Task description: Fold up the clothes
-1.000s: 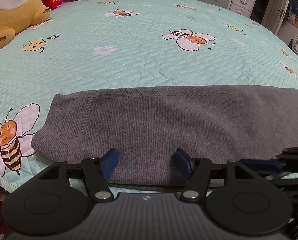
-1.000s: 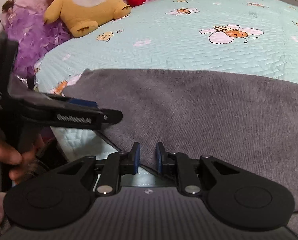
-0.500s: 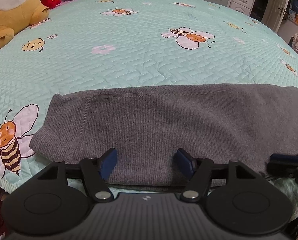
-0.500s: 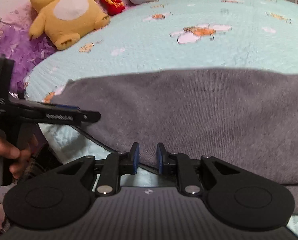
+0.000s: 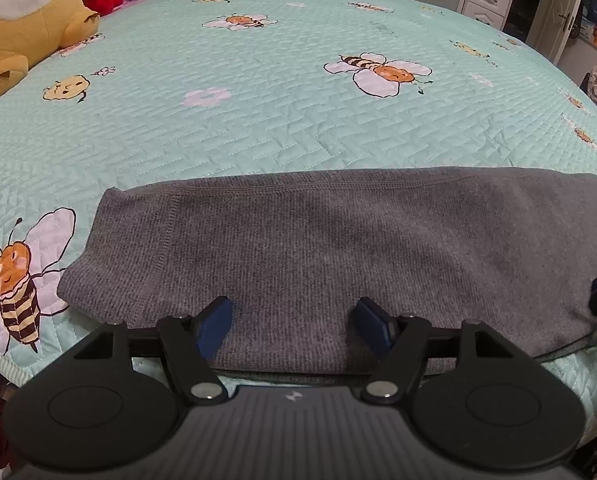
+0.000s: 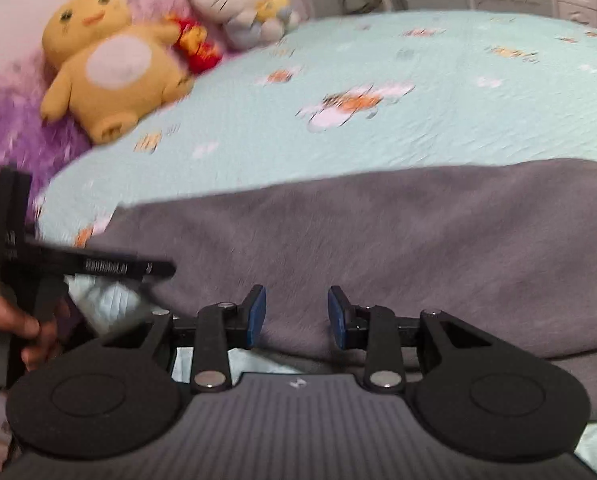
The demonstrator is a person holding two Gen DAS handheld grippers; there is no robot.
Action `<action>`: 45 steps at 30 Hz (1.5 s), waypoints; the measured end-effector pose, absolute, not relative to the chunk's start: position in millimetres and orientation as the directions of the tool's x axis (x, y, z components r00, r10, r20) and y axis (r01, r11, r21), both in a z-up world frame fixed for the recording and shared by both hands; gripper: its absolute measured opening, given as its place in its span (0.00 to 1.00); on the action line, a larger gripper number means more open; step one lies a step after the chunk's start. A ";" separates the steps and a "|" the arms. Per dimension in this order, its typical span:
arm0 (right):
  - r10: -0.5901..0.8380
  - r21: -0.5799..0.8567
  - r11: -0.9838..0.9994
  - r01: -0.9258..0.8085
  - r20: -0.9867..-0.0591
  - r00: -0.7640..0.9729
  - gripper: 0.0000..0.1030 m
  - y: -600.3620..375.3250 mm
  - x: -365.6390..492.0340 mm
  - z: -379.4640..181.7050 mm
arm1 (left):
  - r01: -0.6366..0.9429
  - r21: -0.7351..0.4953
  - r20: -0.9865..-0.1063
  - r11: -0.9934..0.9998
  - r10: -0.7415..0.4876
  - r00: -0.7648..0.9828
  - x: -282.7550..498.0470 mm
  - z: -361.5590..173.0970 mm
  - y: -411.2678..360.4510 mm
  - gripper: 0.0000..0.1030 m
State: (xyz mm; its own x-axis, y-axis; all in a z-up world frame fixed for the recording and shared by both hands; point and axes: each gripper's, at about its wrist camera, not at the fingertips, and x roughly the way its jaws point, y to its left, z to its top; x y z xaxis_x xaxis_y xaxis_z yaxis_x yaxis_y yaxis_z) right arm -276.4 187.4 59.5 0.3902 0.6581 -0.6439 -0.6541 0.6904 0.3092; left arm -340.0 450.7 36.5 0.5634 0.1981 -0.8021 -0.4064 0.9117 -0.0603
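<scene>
A grey knit garment [image 5: 338, 248] lies folded into a long band across the near edge of the bed [image 5: 258, 120], on its mint-green quilted cover printed with bees. The band's far edge runs straight across the cover; its left end sits just beside a large bee print [image 5: 14, 276].

The left tool [image 5: 292, 320] is wide open, its blue-padded fingers [image 5: 216, 320] spread over the garment's near edge with bare grey cloth between them; it has hold of nothing. In the right wrist view the left tool [image 6: 86, 266] shows at the garment's left end, gripped by the person's left hand [image 6: 6, 324].

The right tool [image 6: 296, 314] is also parted, though less widely, with its pads over the garment's near hem and nothing pinched between them. That view is motion-blurred, so whether the pads touch the cloth cannot be told.

Beyond the garment, at the far left of the bed, sit a yellow plush [image 6: 110, 68], a small red plush [image 6: 194, 46] and a white cat plush [image 6: 234, 8]. White drawers [image 5: 486, 4] stand past the far right of the bed.
</scene>
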 end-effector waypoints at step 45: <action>0.552 0.636 0.744 -0.205 -0.411 0.726 0.30 -105.6 -241.5 3.1 | 0.340 0.093 -0.775 0.936 -0.147 0.614 -242.3 70.3 154.9 0.61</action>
